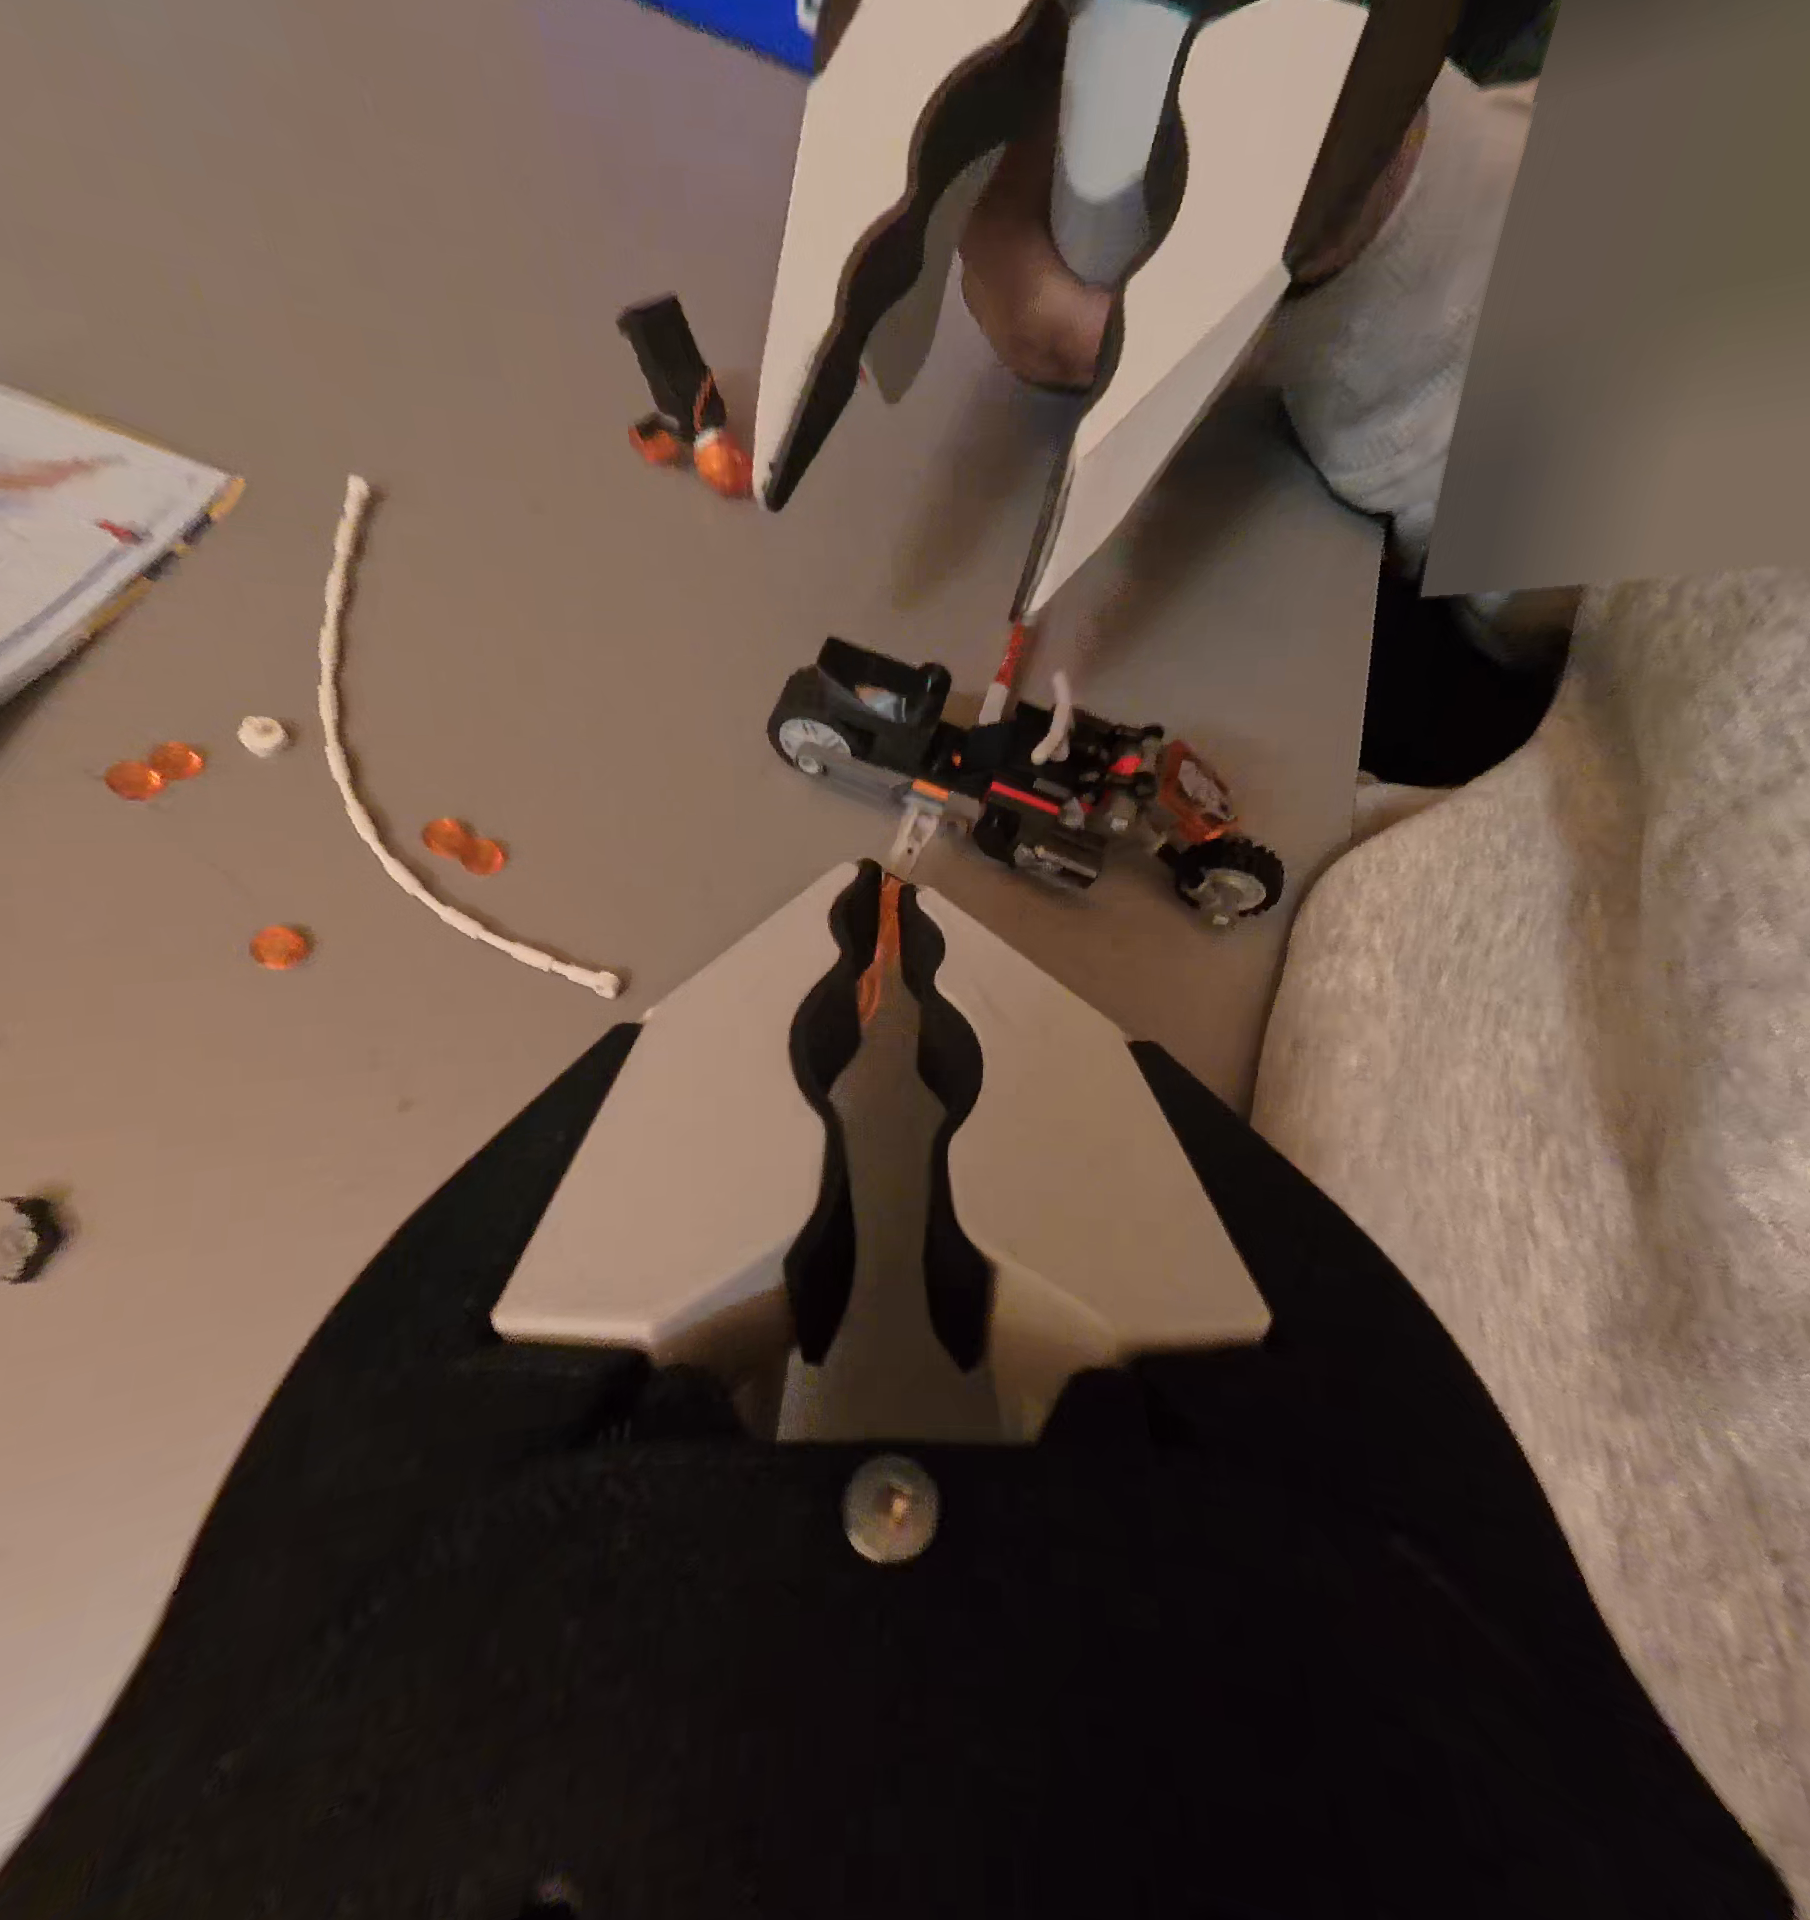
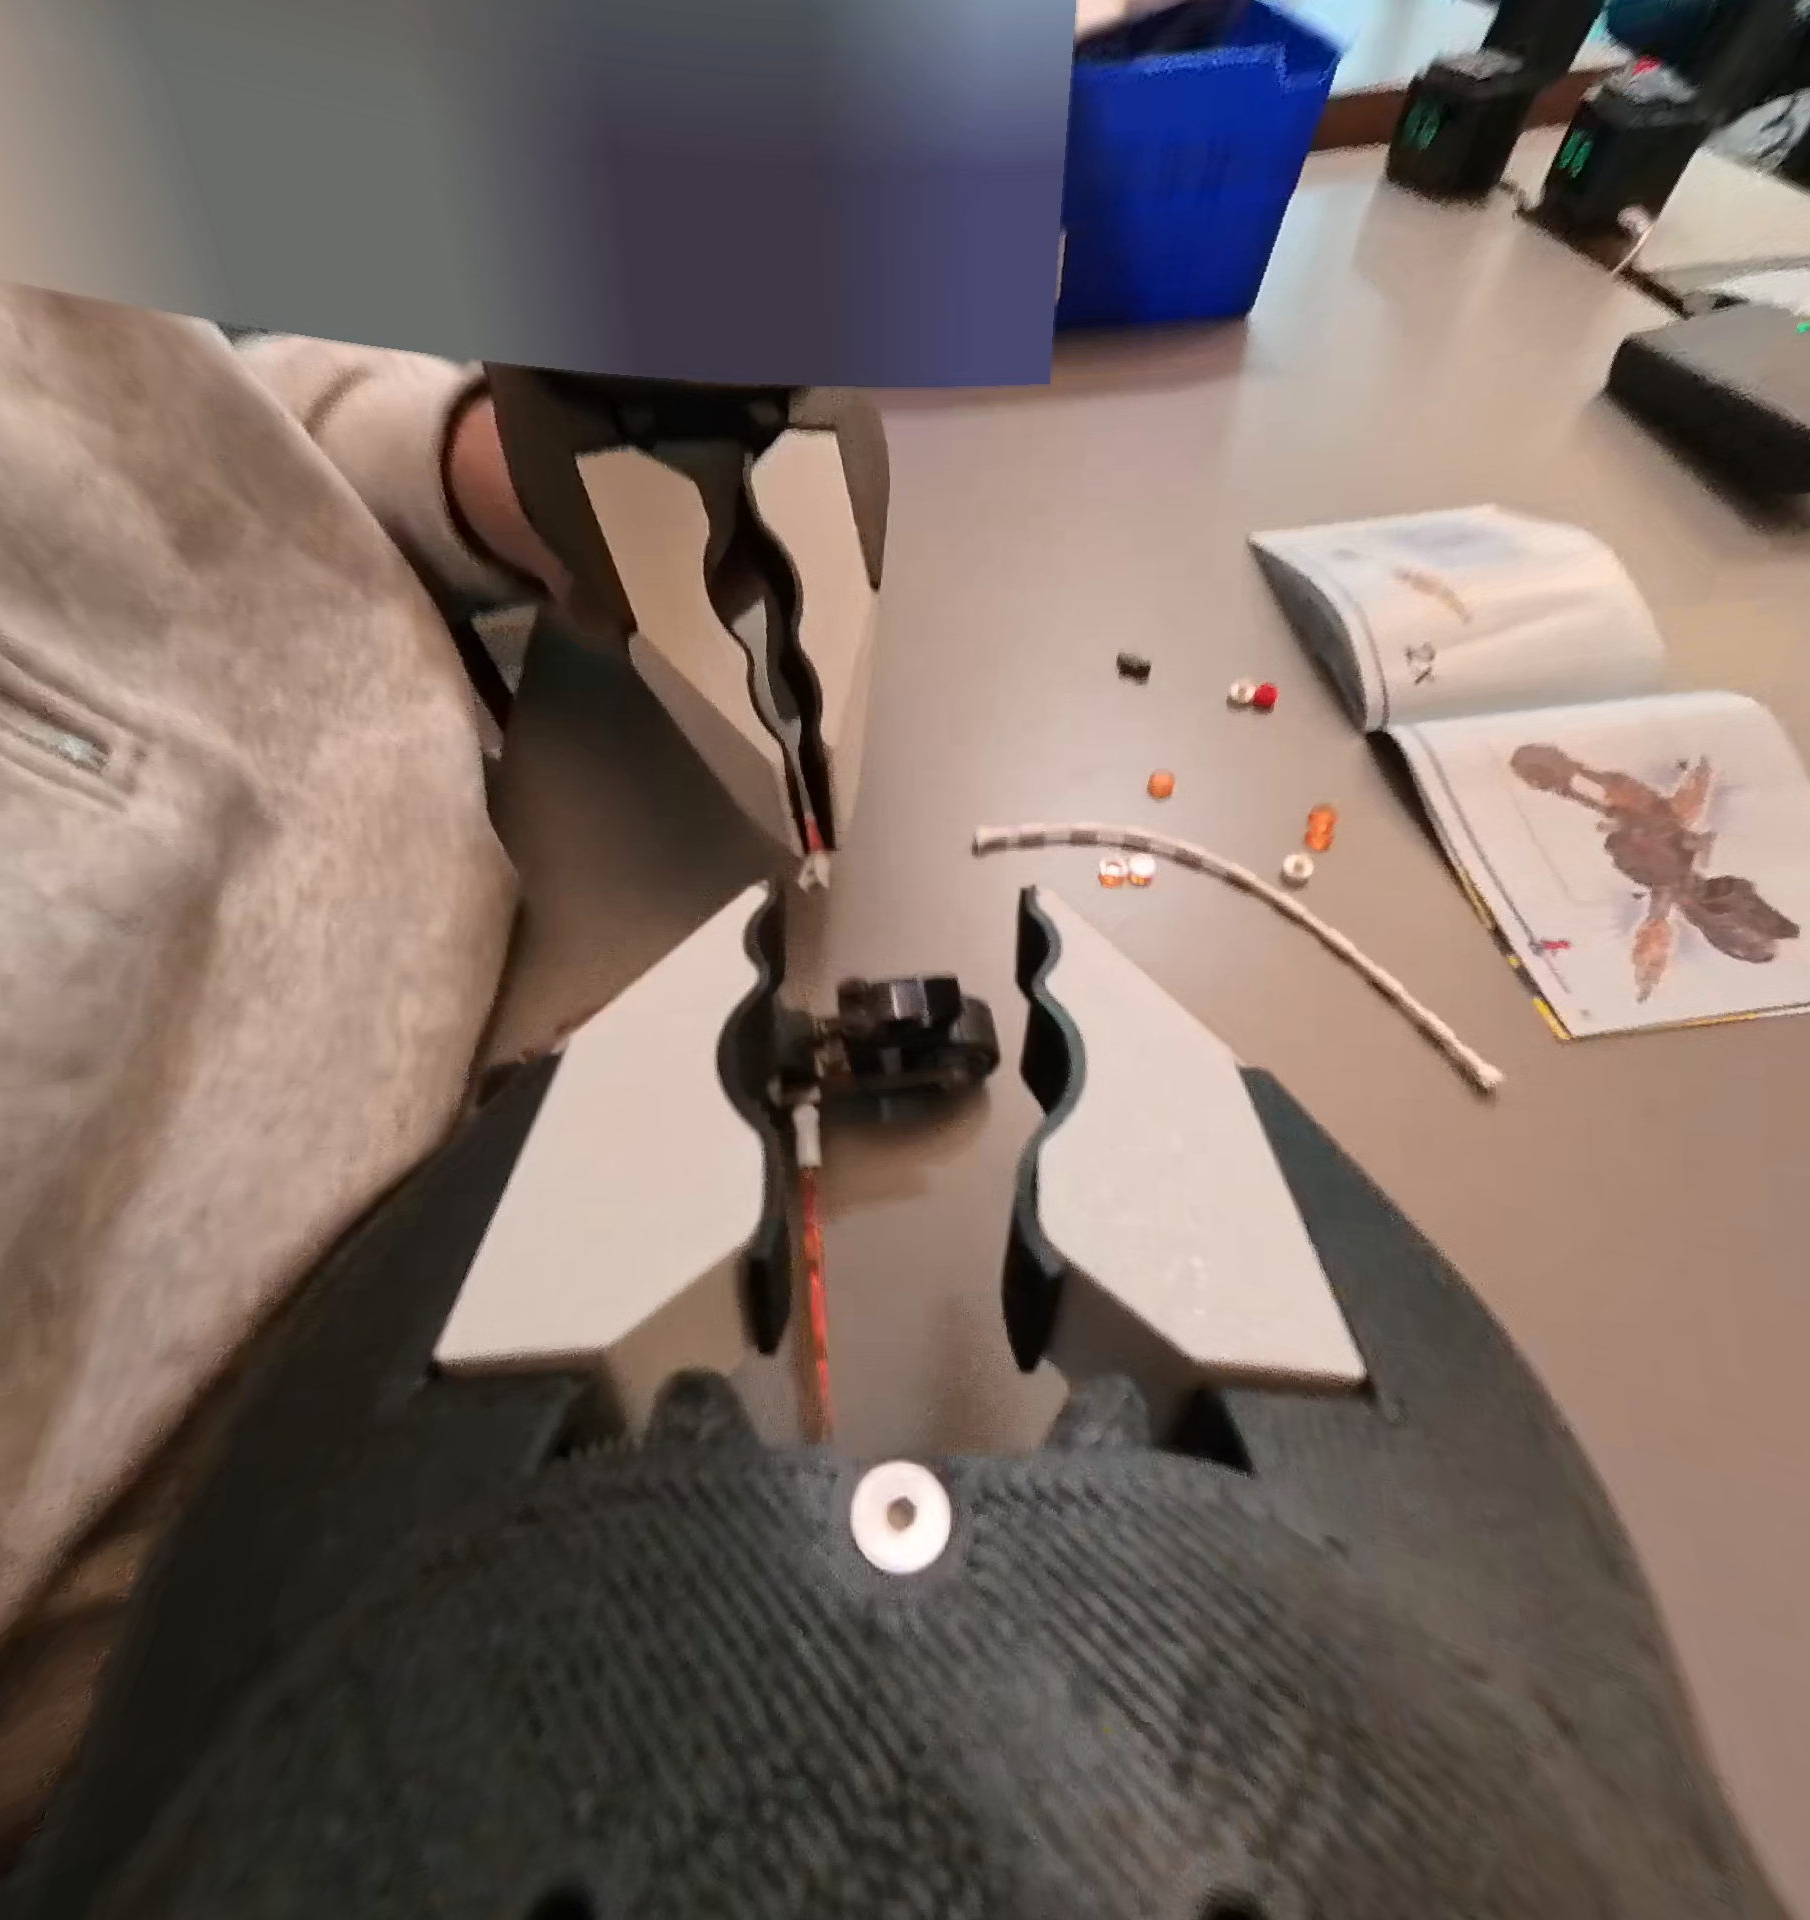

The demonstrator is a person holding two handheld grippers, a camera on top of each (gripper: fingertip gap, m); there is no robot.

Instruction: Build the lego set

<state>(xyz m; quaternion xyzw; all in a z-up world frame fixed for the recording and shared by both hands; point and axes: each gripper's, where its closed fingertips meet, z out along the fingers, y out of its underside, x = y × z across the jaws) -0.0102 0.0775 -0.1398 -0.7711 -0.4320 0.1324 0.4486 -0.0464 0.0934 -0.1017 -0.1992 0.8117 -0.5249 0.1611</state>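
Observation:
A black, grey and orange lego motorcycle (image 1: 1026, 790) stands on the grey table (image 1: 527, 312). My left gripper (image 1: 885, 878) is shut on a thin clear-orange piece (image 1: 883, 940) whose white end reaches the bike's near side. The right wrist view shows the left gripper (image 2: 813, 831) closed on this piece. My right gripper (image 2: 899, 914) is open around the motorcycle (image 2: 901, 1029). A second orange strip with a white end (image 2: 813, 1278) runs along its left finger, and no pad presses on it. From the left wrist view the right gripper (image 1: 901, 551) hangs above the bike.
A white flexible chain (image 1: 361, 790), several orange round studs (image 1: 153, 769) and a small white ring (image 1: 262, 735) lie to the left. An open booklet (image 2: 1607, 852), a blue bin (image 2: 1181, 166), a black box (image 2: 1753, 405) and a person's fleece sleeve (image 1: 1555, 1039) are near. One gripper's finger ends stand about 6 centimeters off the other's.

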